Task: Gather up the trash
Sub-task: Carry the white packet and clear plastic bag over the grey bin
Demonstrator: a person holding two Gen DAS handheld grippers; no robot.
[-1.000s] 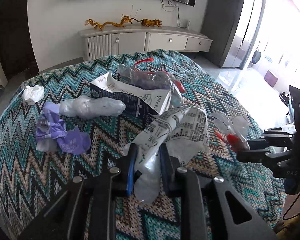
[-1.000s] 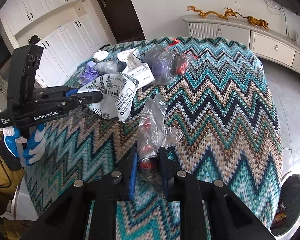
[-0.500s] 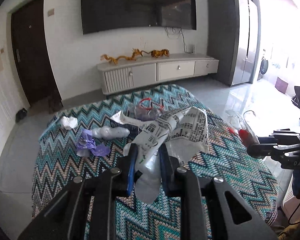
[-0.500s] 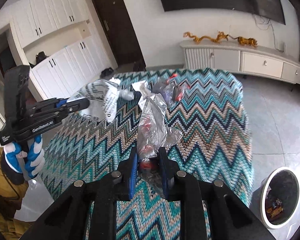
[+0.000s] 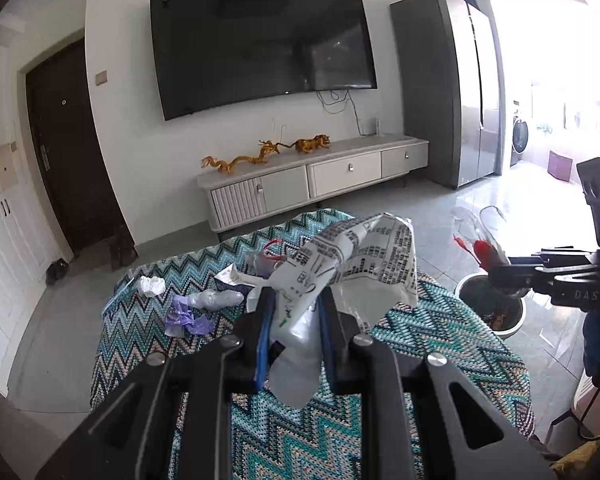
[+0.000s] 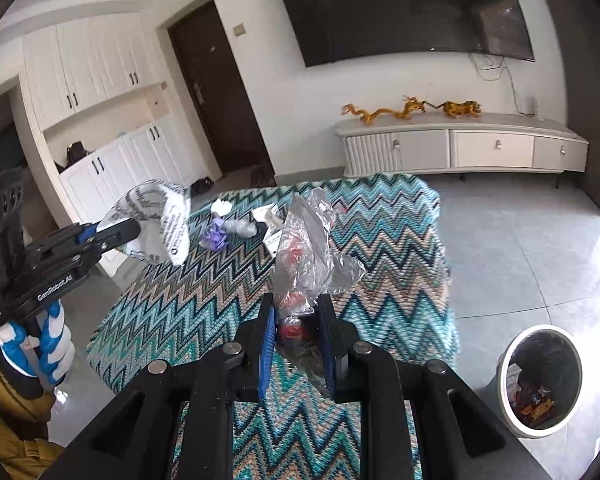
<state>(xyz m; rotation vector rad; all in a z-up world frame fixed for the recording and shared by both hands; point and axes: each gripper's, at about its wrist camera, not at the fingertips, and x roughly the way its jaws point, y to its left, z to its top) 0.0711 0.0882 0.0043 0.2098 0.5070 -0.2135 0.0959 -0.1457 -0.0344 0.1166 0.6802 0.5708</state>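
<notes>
Bin (image 6: 540, 376) sits on the floor beside the tabletop (image 6: 396, 264), nearer the right tool (image 6: 296, 312) pinching clear wrapper (image 6: 308, 248); left tool (image 5: 294, 312) pinches printed bag (image 5: 364, 256).

I count two grippers, left gripper (image 5: 294, 308) and right gripper (image 6: 296, 316), two held wrappers, four scraps on the table at twelve o'clock, one bin (image 6: 540, 376) at four.
</notes>
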